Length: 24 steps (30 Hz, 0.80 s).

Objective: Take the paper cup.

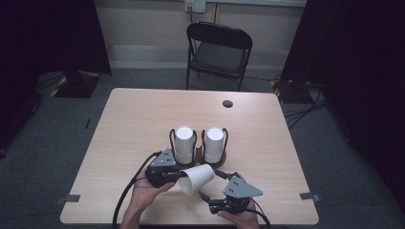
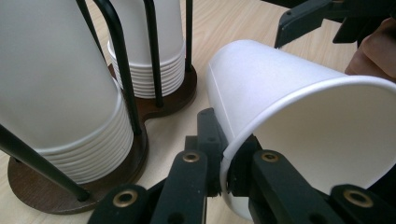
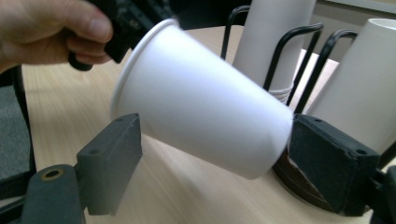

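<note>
A white paper cup [image 1: 197, 178] lay tilted on its side in the air, just in front of the dark wooden cup holder [image 1: 216, 161] with two stacks. The left gripper [image 2: 223, 179] pinched its rim; the right gripper [image 3: 212, 163] stood spread around its body. The right gripper should probably close gently mid-wall before the left lets go, to avoid crushing the cup.

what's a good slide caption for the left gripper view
Left gripper pinches the rim of a tilted white paper cup beside two cup stacks in a black wire holder.
</note>
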Motion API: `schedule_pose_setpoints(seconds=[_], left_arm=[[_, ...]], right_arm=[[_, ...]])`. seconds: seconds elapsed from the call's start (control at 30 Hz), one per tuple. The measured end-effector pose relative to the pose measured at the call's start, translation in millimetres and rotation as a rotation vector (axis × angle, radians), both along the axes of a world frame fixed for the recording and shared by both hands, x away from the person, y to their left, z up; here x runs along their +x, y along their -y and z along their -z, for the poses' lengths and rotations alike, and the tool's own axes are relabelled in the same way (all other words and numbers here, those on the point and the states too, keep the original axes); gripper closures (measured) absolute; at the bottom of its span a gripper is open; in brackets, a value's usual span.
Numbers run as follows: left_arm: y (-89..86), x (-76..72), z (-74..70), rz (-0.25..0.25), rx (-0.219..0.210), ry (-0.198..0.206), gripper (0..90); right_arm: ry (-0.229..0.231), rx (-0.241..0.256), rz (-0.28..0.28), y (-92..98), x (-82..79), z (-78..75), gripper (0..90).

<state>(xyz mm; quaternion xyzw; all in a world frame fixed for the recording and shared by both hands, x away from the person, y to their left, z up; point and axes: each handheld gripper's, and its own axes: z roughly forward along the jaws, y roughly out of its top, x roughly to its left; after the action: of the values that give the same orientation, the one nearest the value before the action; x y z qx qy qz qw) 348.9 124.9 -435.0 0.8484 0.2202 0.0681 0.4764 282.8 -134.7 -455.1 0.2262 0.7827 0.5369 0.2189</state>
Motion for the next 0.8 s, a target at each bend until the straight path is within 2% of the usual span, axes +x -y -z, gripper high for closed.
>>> schedule_pose_setpoints(seconds=[0.13, 0.17, 0.23, 0.37, 0.53, 0.63, 0.7, 0.8], left_arm=[[1.6, 1.9, -1.1, -0.001, 0.024, -0.021, 86.8], [2.2, 2.6, -0.8, -0.004, 0.018, -0.034, 86.8], [3.8, 3.8, -0.9, -0.001, 0.022, -0.051, 86.8], [6.0, 5.7, -2.6, 0.001, 0.058, -0.079, 86.9], [7.2, 8.1, -3.4, 0.004, 0.073, -0.109, 87.0], [8.8, 9.3, -3.4, 0.002, 0.095, -0.119, 87.2], [10.0, 9.9, -3.6, 0.010, 0.106, -0.126, 87.3], [10.8, 9.5, -3.6, 0.005, 0.096, -0.128, 88.0]], right_arm=[[0.031, -0.069, -0.009, -4.4, -1.8, -0.2, 14.5], [0.030, -0.080, -0.010, -5.2, -2.0, -0.3, 14.5], [0.052, -0.108, 0.010, -7.9, -3.0, 0.3, 14.9], [0.073, -0.168, 0.011, -15.4, -3.0, 1.8, 14.5], [0.111, -0.189, -0.011, -21.7, -4.1, 1.6, 13.2], [0.127, -0.221, -0.017, -26.9, -4.3, 3.4, 12.8], [0.132, -0.234, -0.025, -29.8, -4.0, 4.6, 12.4], [0.119, -0.219, -0.042, -33.3, -1.3, 5.2, 11.7]])
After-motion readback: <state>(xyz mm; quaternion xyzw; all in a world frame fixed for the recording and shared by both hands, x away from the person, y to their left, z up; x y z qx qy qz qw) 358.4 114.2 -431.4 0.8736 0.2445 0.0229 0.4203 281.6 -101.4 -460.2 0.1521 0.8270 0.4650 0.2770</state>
